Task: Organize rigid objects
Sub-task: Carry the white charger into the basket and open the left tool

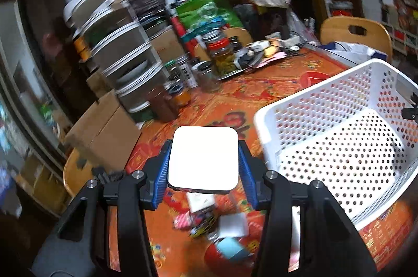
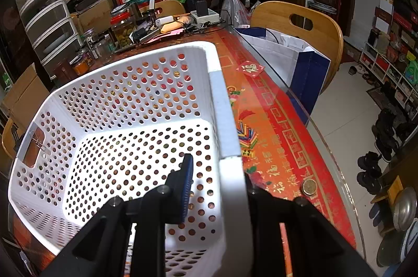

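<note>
Orange tablecloth (image 1: 261, 96); left fingers (image 1: 244, 162) grip white box (image 1: 203, 159); right fingers (image 2: 186, 188) clamp basket (image 2: 224, 104) wall.

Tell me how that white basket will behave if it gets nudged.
The basket looks like thin perforated plastic and holds nothing, so probably light and apt to slide on the glossy tablecloth. The right tongs clamp its rim, which should steady it.

Your table (image 2: 282, 120) carries the white basket (image 2: 130, 94) near you, jars (image 2: 122, 29) at its far left, small boxes (image 1: 209, 222) nearest.
</note>
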The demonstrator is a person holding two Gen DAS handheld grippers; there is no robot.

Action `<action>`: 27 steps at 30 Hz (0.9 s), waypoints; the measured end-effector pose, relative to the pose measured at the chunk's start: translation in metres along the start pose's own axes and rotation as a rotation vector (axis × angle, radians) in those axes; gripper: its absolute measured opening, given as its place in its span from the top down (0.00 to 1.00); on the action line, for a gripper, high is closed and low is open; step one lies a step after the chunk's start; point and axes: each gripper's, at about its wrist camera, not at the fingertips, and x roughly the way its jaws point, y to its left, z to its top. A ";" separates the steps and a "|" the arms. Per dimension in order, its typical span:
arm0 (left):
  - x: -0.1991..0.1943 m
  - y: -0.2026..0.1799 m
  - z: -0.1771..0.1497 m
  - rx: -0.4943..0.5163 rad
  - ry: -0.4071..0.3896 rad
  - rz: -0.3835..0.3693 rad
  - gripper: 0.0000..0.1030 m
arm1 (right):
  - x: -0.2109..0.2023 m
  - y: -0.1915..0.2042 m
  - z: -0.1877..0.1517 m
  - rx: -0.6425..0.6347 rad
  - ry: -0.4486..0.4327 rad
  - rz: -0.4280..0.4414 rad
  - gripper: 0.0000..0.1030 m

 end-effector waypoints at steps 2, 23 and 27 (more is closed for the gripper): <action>0.007 -0.024 0.015 0.058 0.013 -0.022 0.56 | 0.000 0.000 0.000 -0.002 0.000 0.000 0.79; 0.094 -0.193 0.024 0.484 0.456 -0.240 0.56 | 0.000 -0.003 -0.001 0.010 -0.007 0.016 0.79; 0.100 -0.205 0.020 0.555 0.495 -0.255 0.51 | 0.000 -0.006 -0.001 0.015 -0.006 0.021 0.79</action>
